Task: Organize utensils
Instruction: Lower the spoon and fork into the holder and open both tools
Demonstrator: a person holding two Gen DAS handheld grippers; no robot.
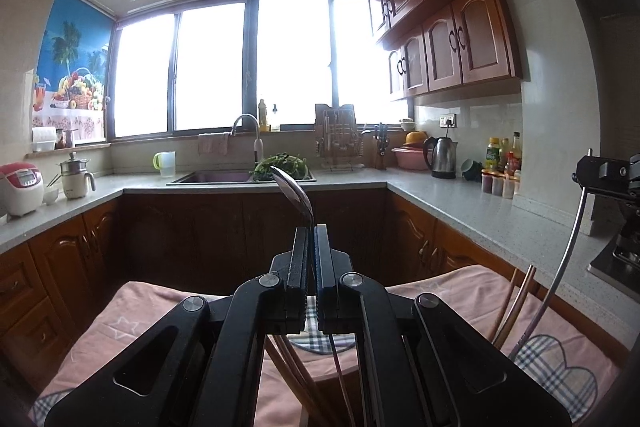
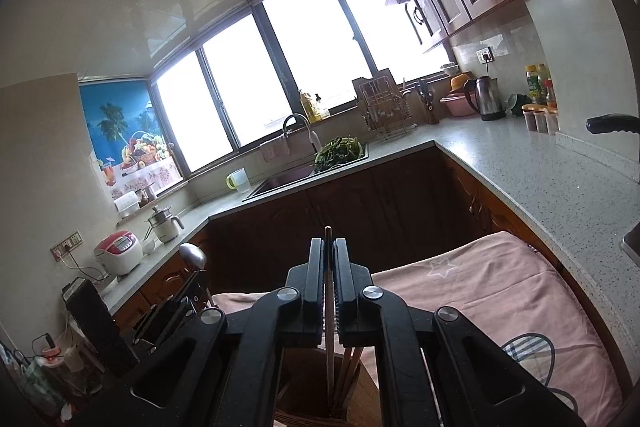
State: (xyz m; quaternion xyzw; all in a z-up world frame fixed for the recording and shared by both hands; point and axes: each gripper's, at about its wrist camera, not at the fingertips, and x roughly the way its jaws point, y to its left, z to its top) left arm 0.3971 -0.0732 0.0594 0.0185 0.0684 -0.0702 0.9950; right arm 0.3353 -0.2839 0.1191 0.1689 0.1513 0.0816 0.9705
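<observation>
My left gripper (image 1: pixel 311 231) is shut on the handle of a metal spoon (image 1: pixel 291 187), whose bowl stands up above the fingertips. The same spoon (image 2: pixel 193 255) and left gripper (image 2: pixel 188 287) show at the lower left of the right wrist view. My right gripper (image 2: pixel 329 241) is shut on a brown chopstick (image 2: pixel 328 291) that runs down into a wooden holder (image 2: pixel 296 387) with more chopsticks (image 2: pixel 352 363). Both grippers hang over a pink cloth (image 2: pixel 480 279). In the left wrist view, chopsticks (image 1: pixel 516 303) rise at the lower right beside a thin curved metal rod (image 1: pixel 568 255).
A grey counter (image 1: pixel 460 203) runs in a U around the room over brown cupboards. The sink (image 1: pixel 216 177) holds green vegetables (image 1: pixel 280 163). A dish rack (image 1: pixel 340 143), a kettle (image 1: pixel 440 155), bottles (image 1: pixel 504 155) and a rice cooker (image 1: pixel 20 187) stand on it.
</observation>
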